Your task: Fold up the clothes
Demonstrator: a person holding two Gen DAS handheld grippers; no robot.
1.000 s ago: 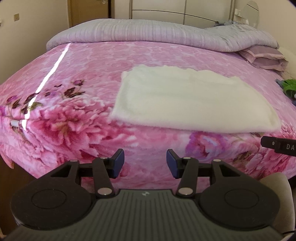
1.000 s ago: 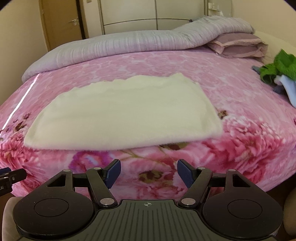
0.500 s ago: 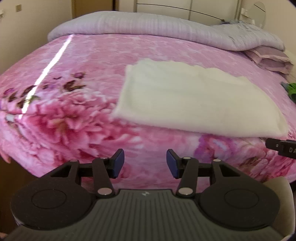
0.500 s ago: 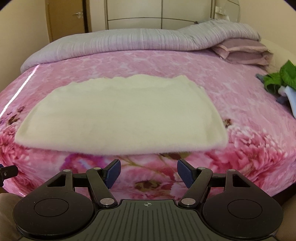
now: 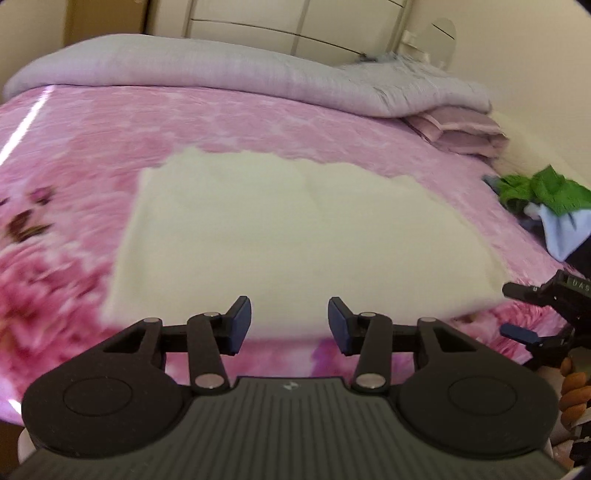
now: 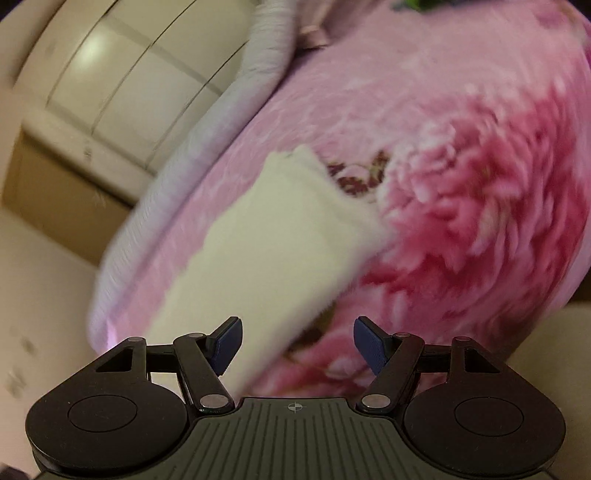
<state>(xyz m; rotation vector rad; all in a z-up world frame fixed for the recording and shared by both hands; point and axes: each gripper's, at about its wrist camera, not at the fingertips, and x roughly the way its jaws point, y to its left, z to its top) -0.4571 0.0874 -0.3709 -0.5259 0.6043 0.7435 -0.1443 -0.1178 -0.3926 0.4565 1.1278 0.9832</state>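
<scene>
A cream folded cloth lies flat on the pink flowered bedspread. My left gripper hovers just over the cloth's near edge; its jaws are closing, with a gap between them and nothing gripped. In the right wrist view the scene is tilted and blurred. My right gripper stands open at the cloth's near right corner, the fabric lying under its left finger, not pinched. The right gripper also shows at the right edge of the left wrist view, beside the cloth's right end.
A rolled grey duvet and purple pillows line the head of the bed. A heap of green and light blue clothes lies at the right side. White wardrobe doors stand behind the bed.
Both grippers came closer to the cloth's near edge. The right gripper rolled hard, so its view is now tilted, and shifted toward the cloth's right corner. The left jaws narrowed slightly.
</scene>
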